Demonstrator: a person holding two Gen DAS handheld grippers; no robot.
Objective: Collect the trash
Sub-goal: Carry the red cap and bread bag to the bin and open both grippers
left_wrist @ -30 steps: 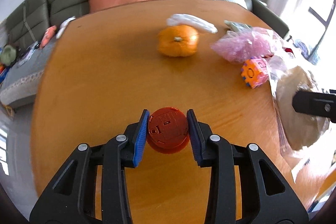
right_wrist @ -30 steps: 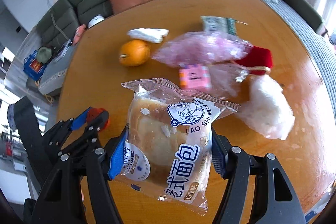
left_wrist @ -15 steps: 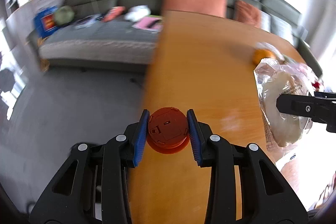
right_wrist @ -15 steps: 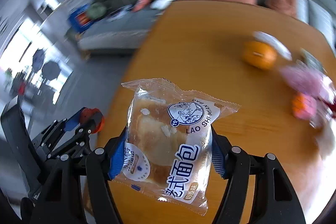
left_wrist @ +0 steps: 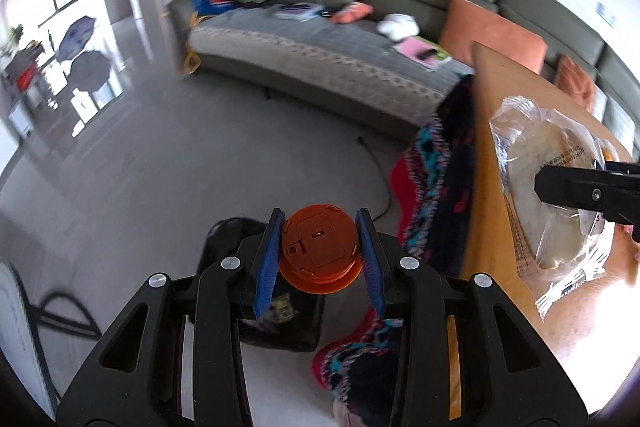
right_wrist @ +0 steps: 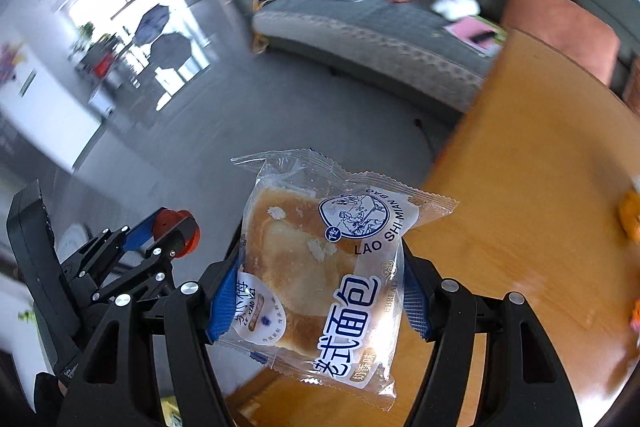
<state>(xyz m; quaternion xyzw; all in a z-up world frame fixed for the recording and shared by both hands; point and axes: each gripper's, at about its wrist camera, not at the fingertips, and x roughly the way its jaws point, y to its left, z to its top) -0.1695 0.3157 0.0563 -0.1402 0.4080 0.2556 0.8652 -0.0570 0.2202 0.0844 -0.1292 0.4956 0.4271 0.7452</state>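
left gripper (left_wrist: 320, 259): fingers nearly closed, blue pads pressed on both sides of an orange cap (left_wrist: 319, 250). cap: round, hard plastic, likely light and stiff; smooth rim may slip, so a grip across its widest part, as now, seems best.

right gripper (right_wrist: 316, 291): fingers set wide, pads clamped on the side edges of a bread pack (right_wrist: 324, 267). pack: clear crinkly film around a soft bun, likely light and easily squashed; film is slippery, so a hold low on the sides, squeezing gently, looks safest.

beyond the fingers: a black bin (left_wrist: 280, 311), partly hidden, sits on the floor right under the cap. the pack hangs over the edge of a table (right_wrist: 532, 155). a patterned cloth (left_wrist: 436, 171) drapes beside the table. a sofa (left_wrist: 360, 39) lies well beyond.
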